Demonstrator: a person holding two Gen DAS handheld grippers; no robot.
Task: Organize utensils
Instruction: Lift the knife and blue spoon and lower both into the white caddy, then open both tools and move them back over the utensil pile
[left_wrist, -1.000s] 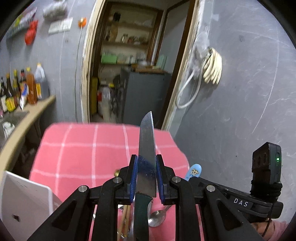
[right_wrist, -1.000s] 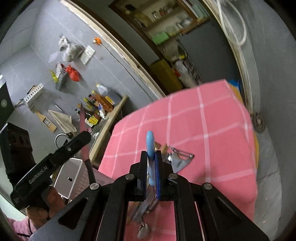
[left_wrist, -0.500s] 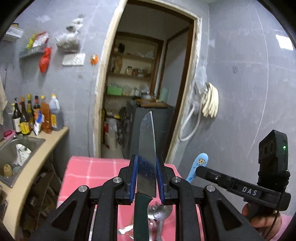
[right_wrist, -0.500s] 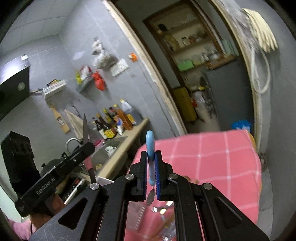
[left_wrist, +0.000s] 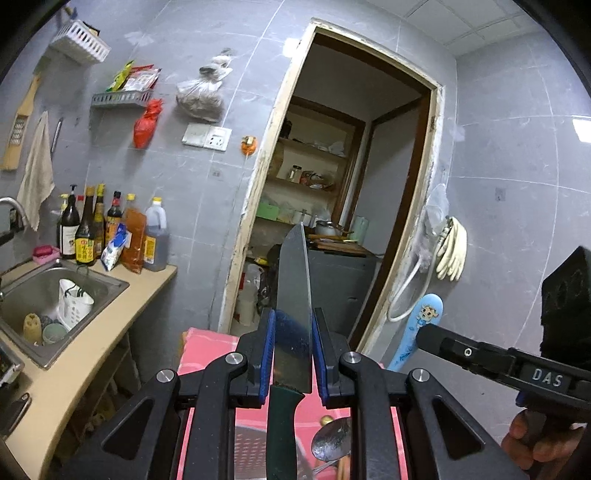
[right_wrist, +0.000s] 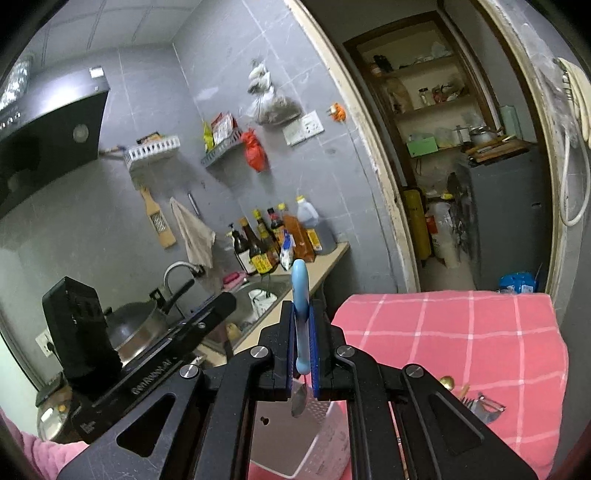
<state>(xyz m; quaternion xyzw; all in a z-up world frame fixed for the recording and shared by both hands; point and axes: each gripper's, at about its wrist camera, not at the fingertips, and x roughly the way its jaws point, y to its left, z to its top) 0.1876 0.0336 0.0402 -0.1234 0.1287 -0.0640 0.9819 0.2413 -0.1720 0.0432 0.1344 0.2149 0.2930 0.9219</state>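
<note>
Both hand-held grippers loaded, raised above the surface
Left hand-held gripper clamped on knife — right hand-held gripper clamped on blue spoon.

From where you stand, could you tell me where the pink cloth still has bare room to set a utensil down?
The far and middle stretch of the pink checked cloth is bare, from the doorway edge down toward the loose utensil pile near its right side. It is crowded nearer: the perforated white holder stands below the right gripper, beside the pile.
</note>
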